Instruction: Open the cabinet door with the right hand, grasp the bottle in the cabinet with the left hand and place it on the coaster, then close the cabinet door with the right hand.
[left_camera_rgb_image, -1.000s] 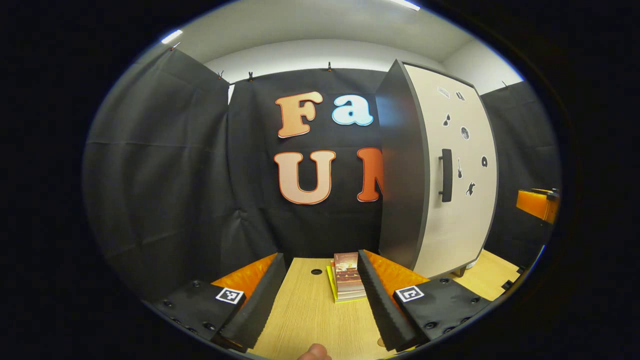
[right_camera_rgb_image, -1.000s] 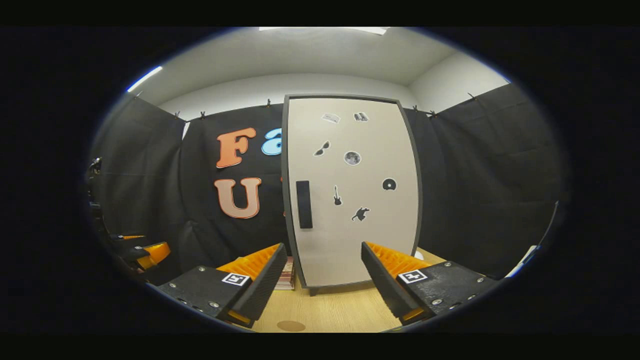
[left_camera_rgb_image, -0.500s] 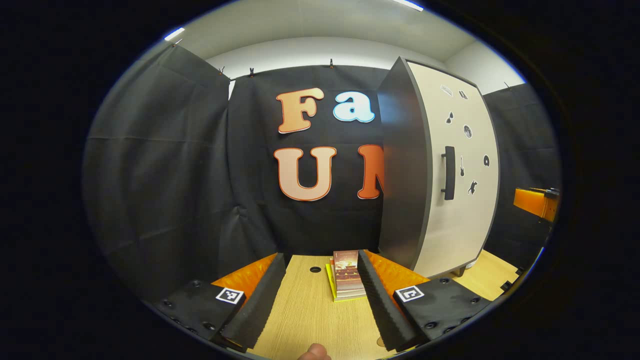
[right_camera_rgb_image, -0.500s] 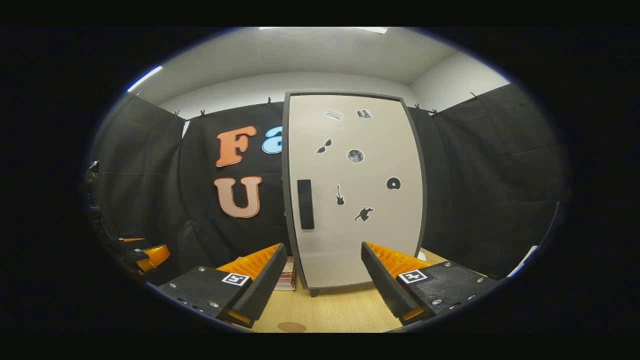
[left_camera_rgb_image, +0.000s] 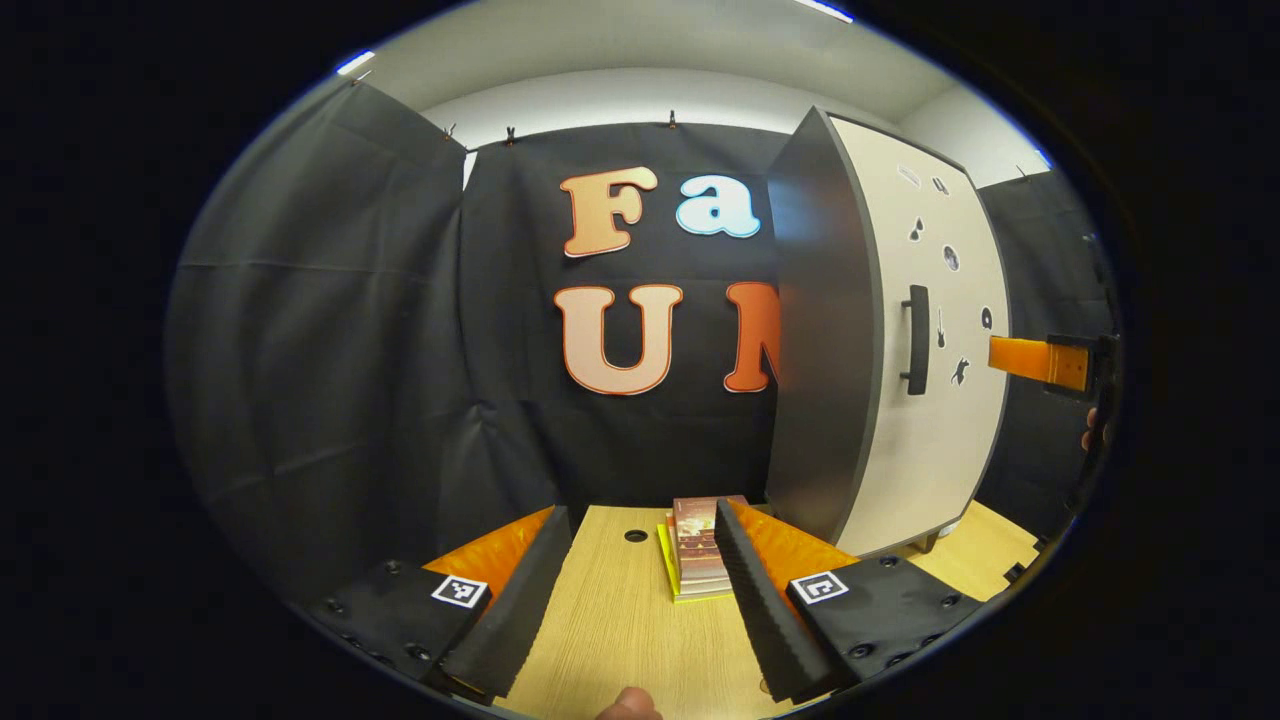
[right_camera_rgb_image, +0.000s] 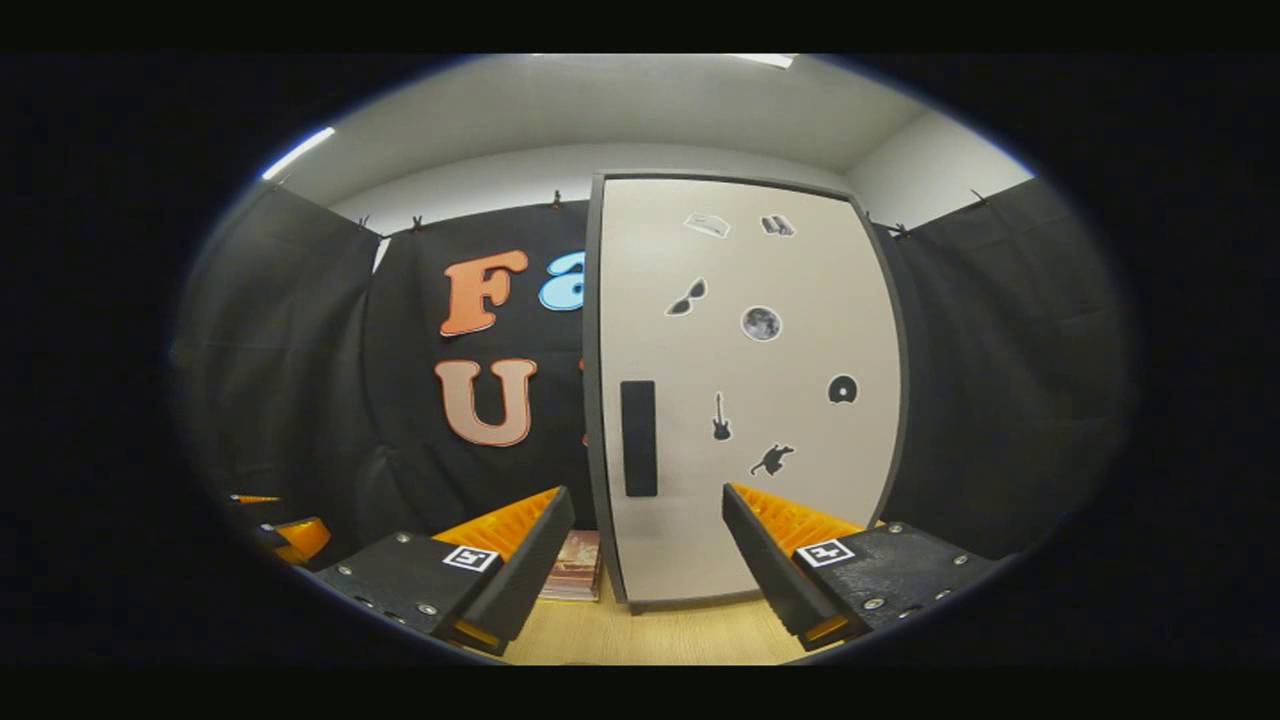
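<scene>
Wooden table (left_camera_rgb_image: 620, 630) bears stacked books (left_camera_rgb_image: 697, 548); cabinet (left_camera_rgb_image: 925, 400) stands beside.

In the left gripper view, the left claw (left_camera_rgb_image: 640, 600) sits at the bottom of the frame, its two fingers spread wide apart with nothing between them. A fingertip of the person's hand (left_camera_rgb_image: 628, 704) pokes in at the very bottom edge, centre. At the far right edge of that view, the right claw (left_camera_rgb_image: 1050, 360) is held high, level, pointing leftward. In the right gripper view, the right claw (right_camera_rgb_image: 648, 565) fills the lower centre, fingers likewise parted and gripping nothing.
</scene>
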